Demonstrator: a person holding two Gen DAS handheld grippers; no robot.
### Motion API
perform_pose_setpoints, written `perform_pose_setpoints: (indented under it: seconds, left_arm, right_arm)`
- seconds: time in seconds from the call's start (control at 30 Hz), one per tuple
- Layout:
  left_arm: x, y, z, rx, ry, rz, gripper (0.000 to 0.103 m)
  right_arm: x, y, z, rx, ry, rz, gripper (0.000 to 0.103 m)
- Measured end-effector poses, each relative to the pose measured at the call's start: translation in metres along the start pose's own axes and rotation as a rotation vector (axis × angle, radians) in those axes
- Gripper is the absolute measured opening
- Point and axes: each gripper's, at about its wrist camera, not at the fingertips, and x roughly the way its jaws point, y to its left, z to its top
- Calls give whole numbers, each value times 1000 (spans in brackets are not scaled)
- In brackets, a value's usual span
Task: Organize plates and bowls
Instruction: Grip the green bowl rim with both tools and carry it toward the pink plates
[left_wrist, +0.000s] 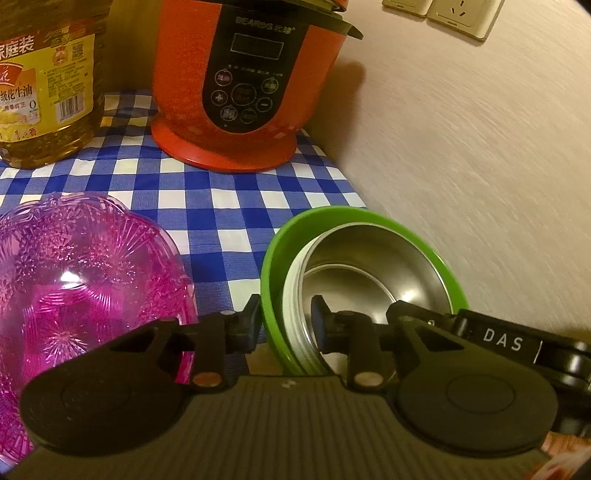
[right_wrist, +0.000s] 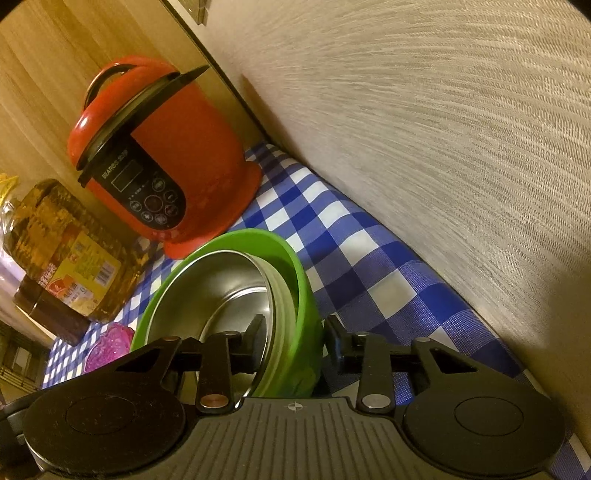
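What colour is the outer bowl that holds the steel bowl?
Green bowl, clearest in the left wrist view.

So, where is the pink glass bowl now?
In the left wrist view, the pink glass bowl sits on the checked cloth, left of the green bowl, before the oil bottle.

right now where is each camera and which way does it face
Left wrist: on the left claw, looking down across the checked cloth at the cooker; its fingers straddle the green bowl rim.
Right wrist: on the right claw, rolled sideways and low by the wall; its fingers straddle the bowl's other rim.
Shared: green bowl with steel bowl inside, cooker, oil bottle, pink dish, cloth.
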Motion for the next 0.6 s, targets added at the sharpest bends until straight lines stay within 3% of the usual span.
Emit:
perform_pose_setpoints:
  seconds: [0.6]
  left_arm:
    - [-3,-5,-4,-1,-18,28,23]
  right_arm:
    - [4,-1,-5,13,-20,-21,32]
